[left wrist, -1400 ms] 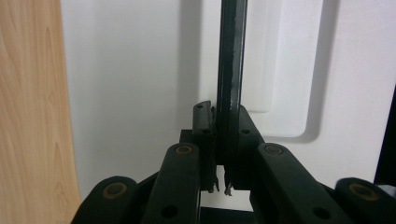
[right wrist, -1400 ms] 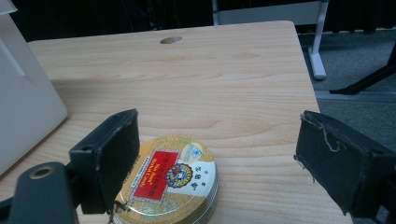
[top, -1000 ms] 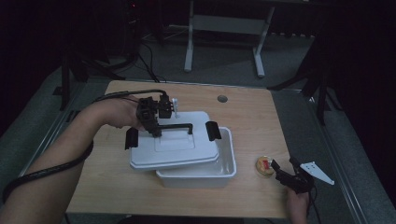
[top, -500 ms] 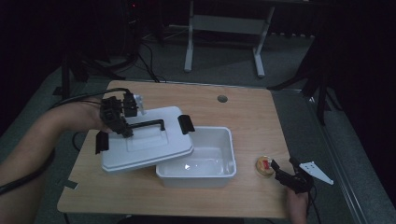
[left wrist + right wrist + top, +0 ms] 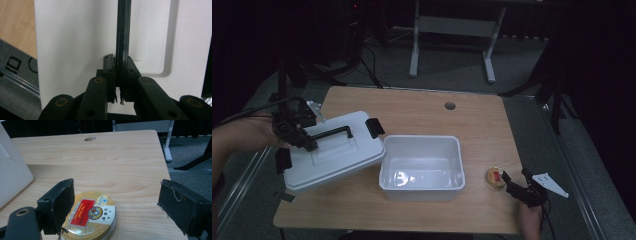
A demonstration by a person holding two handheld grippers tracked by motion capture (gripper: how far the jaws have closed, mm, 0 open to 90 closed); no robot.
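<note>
My left gripper point(image 5: 304, 142) is shut on the black handle point(image 5: 332, 134) of a white lid point(image 5: 337, 155) with black latches. I hold the lid tilted over the table's left side, just left of the open white box point(image 5: 421, 187). In the left gripper view the jaws point(image 5: 118, 72) pinch the thin handle bar point(image 5: 123, 37) against the lid's top point(image 5: 75, 45). My right gripper point(image 5: 512, 187) rests open at the front right, its jaws on either side of a small round gold tin point(image 5: 495, 178). The right gripper view shows the tin point(image 5: 90, 216) low between the wide-apart pads point(image 5: 120, 195), nearer the left one.
The wooden table point(image 5: 422, 110) has a cable hole point(image 5: 450, 106) at the back. Part of the box's wall point(image 5: 12, 177) stands at the left of the right gripper view. A desk frame and stands fill the dark floor behind.
My left gripper has carried the lid leftward off the box, leaving the box's inside uncovered. The right gripper and the tin have stayed put.
</note>
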